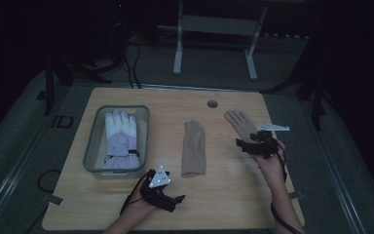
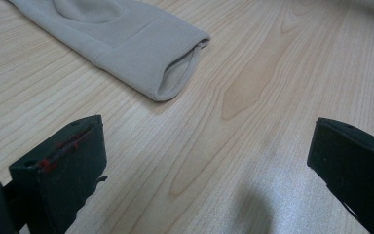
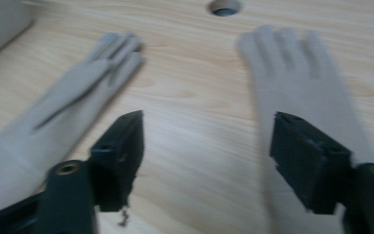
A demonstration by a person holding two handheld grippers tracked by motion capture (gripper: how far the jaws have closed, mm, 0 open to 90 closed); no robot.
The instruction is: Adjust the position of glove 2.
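Right tool [image 3: 207,146] open over beige glove [image 3: 297,83] (blurred), left tool [image 2: 207,161] open, bin [image 1: 93,141] in high view

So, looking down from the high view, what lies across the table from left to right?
Clear bin holding a white and lilac glove → left gripper → folded tan glove → flat tan glove → right gripper.
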